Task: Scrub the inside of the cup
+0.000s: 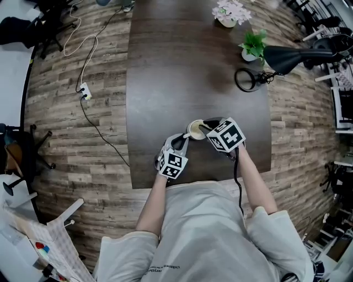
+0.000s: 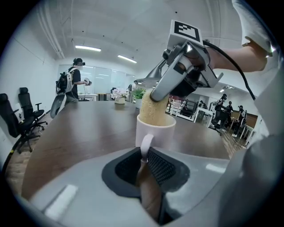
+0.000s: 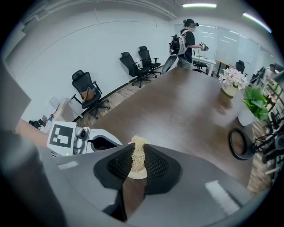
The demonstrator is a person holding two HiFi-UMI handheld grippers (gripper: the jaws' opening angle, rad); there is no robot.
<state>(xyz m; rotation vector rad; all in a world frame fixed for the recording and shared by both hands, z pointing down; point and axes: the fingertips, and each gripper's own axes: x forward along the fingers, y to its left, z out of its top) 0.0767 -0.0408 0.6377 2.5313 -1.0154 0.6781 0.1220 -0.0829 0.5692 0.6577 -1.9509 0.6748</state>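
Note:
A white cup stands on the dark table near its front edge, seen from above as a pale rim. My left gripper is shut on the cup's handle. A tan loofah sponge sticks down into the cup's mouth. My right gripper is shut on that sponge, and it hangs tilted over the cup. The cup's inside is hidden by the sponge.
At the table's far right are a black desk lamp with a ring base, a small green plant and a pot of pale flowers. Office chairs stand by the wall. A person stands beyond the table.

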